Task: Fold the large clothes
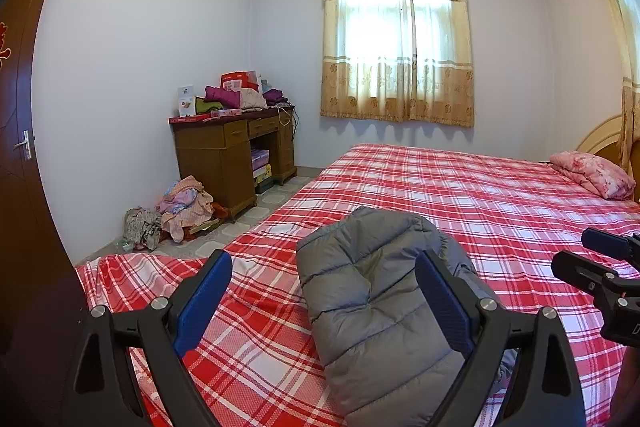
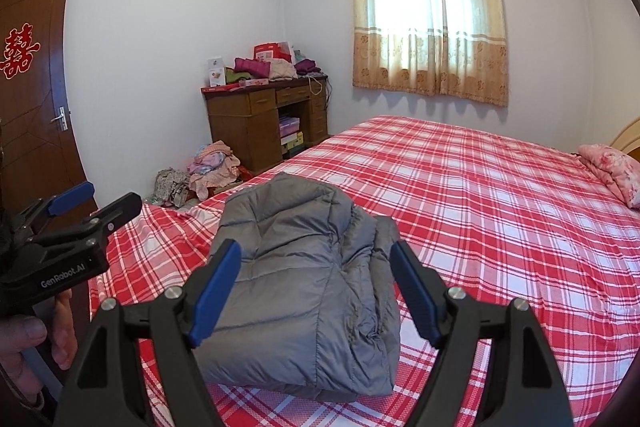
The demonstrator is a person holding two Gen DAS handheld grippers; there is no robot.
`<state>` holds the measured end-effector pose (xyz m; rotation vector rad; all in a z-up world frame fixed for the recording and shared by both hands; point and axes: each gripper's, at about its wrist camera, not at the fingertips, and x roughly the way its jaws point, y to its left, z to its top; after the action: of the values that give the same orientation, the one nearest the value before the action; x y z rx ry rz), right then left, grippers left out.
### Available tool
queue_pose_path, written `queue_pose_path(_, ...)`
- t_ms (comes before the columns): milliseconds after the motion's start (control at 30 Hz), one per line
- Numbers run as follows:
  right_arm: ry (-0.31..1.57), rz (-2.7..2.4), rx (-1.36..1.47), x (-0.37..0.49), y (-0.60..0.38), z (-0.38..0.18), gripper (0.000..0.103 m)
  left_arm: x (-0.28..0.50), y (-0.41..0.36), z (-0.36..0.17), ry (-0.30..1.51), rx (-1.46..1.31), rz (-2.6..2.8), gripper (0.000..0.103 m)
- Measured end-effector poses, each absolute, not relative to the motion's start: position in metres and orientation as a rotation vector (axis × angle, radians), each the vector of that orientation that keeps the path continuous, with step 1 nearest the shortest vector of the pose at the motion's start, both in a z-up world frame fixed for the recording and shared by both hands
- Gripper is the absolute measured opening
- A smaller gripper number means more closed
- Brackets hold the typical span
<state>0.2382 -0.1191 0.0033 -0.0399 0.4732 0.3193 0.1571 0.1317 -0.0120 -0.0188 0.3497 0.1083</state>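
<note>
A grey quilted puffer jacket [image 1: 372, 291] lies folded into a compact bundle on the red plaid bed [image 1: 480, 195], near its front edge. It also shows in the right wrist view [image 2: 300, 279]. My left gripper [image 1: 324, 291] is open and empty, held above and in front of the jacket. My right gripper [image 2: 316, 287] is open and empty too, just short of the jacket. The right gripper shows at the right edge of the left wrist view [image 1: 596, 259]. The left gripper shows at the left of the right wrist view [image 2: 96, 205], held by a hand.
A pink floral pillow [image 1: 596, 173] lies at the bed's head. A wooden desk [image 1: 236, 155] piled with clothes and boxes stands by the far wall. A heap of clothes [image 1: 176, 211] lies on the floor beside it. A brown door [image 2: 36, 99] is at the left.
</note>
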Motion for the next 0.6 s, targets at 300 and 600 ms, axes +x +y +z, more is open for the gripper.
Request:
queue_pose_path(300, 0.475, 0.321, -0.038, 0.2378, -0.1188, 0.0015, 0.08, 0.1593, 0.1313, -0.0127, 0.357, -0.022, 0.112, 0.093)
queue_pose_path(600, 0.479, 0.323, -0.036, 0.2371, -0.1172, -0.0002, 0.08, 0.16, 0.1315, -0.0134, 0.359, -0.021, 0.113, 0.093)
